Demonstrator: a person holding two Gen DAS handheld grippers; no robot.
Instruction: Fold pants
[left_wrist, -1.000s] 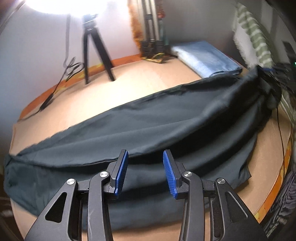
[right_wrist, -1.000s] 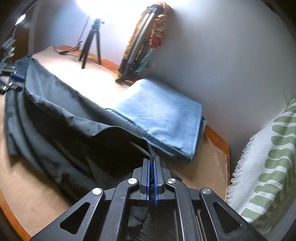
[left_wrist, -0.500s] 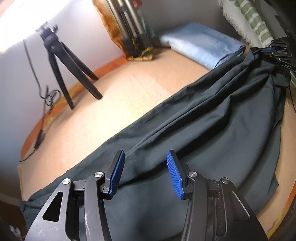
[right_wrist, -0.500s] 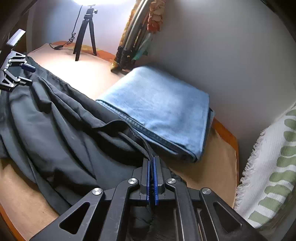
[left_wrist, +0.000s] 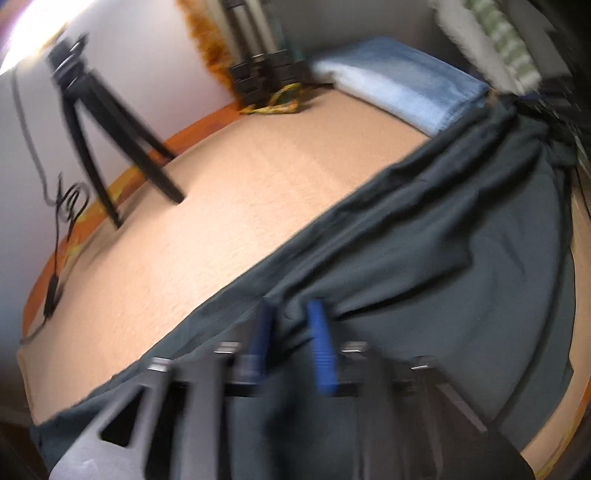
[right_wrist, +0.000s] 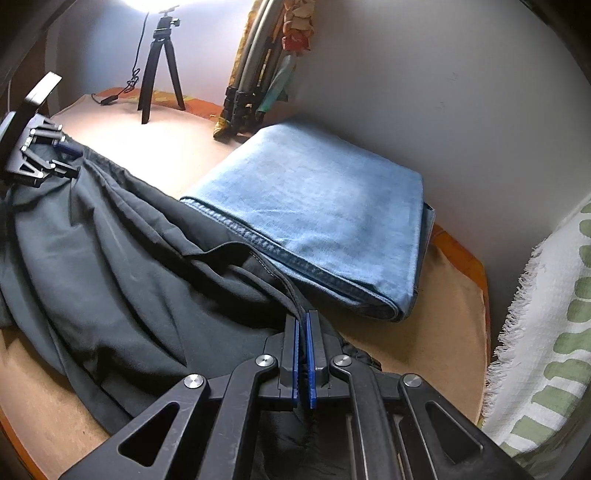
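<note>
Dark grey pants (left_wrist: 424, 266) lie stretched across the tan table, also seen in the right wrist view (right_wrist: 110, 258). My left gripper (left_wrist: 291, 332) is blurred; its blue fingers stand part way closed around a bunched fold at the pants' far edge. It also shows far left in the right wrist view (right_wrist: 64, 158). My right gripper (right_wrist: 303, 325) is shut on the pants' edge, next to the folded jeans; it appears blurred at the far right of the left wrist view (left_wrist: 546, 99).
Folded light blue jeans (right_wrist: 317, 206) lie against the wall by the pants' end. A small black tripod (right_wrist: 159, 70) and a cable stand at the back. Folded tripods (right_wrist: 251, 85) lean in the corner. A green-striped white cloth (right_wrist: 546, 332) is at right.
My left gripper has dropped onto the pants' far edge and its fingers have narrowed around a fold. The right gripper has kept its hold and shifted slightly toward the jeans.
</note>
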